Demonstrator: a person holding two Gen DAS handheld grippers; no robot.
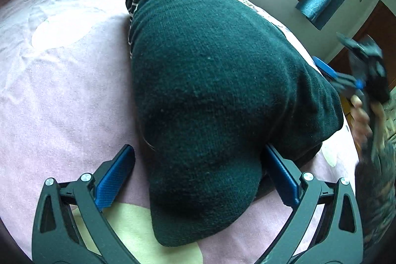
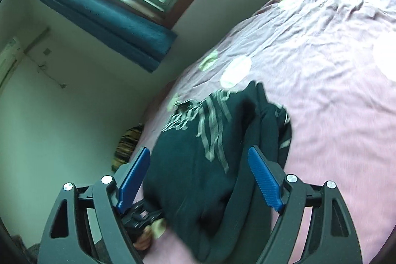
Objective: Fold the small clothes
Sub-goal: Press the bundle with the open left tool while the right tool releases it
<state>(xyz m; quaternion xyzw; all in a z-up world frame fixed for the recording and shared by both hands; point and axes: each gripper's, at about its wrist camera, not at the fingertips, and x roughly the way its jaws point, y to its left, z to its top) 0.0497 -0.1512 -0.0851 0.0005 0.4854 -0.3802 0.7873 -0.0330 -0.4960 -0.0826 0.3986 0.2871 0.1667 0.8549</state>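
A dark green knitted garment lies in a folded heap on a pink bedsheet printed with pale spots. Seen from the left wrist, the left gripper stands wide open, its blue pads on either side of the garment's near end; the left pad is clear of the cloth, while the right pad sits at its edge, and contact there cannot be told. At the garment's far right side the right gripper appears blurred, held in a hand. In the right wrist view, that gripper is open, hanging above the garment without clamping it; grey-white stripes show on the cloth.
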